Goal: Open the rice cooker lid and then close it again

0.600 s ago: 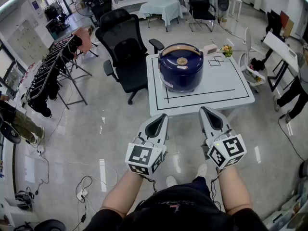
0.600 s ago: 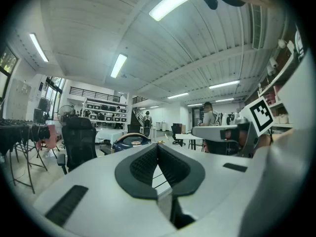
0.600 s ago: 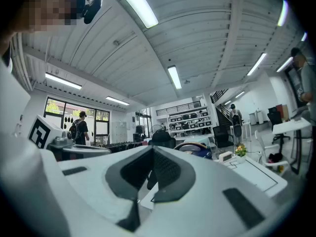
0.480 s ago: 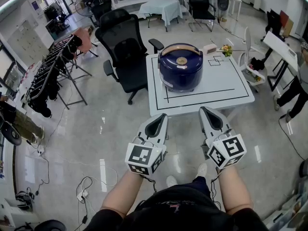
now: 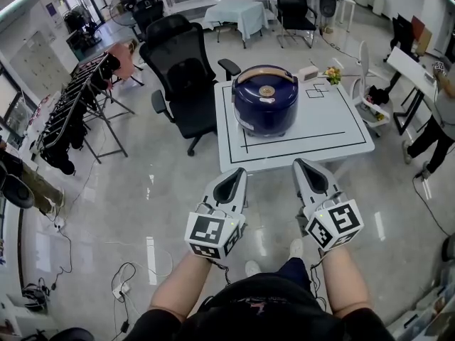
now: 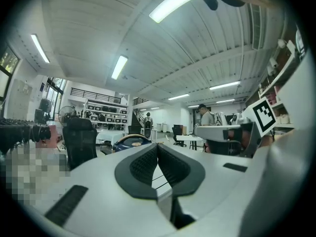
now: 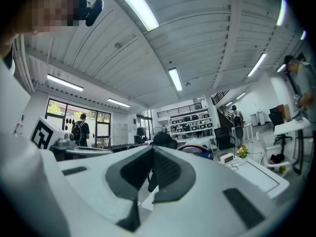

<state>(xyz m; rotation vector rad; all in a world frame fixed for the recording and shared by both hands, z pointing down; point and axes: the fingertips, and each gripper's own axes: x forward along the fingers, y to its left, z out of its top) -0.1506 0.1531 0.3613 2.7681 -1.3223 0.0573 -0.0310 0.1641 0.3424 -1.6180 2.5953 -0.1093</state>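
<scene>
The blue rice cooker [image 5: 266,99], lid down, stands on the table [image 5: 341,123], well ahead of the left hand-held gripper [image 5: 234,180] and the right hand-held gripper [image 5: 307,170]. Both are clenched and hold nothing.

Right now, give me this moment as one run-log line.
phase: pre-approach | rice cooker: closed, on white table | left tongs: shut, empty | right tongs: shut, empty

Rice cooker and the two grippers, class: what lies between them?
Head view: only bare white table, crossed by black lines, lies between the rice cooker and the left gripper and right gripper, both shut and empty.
</scene>
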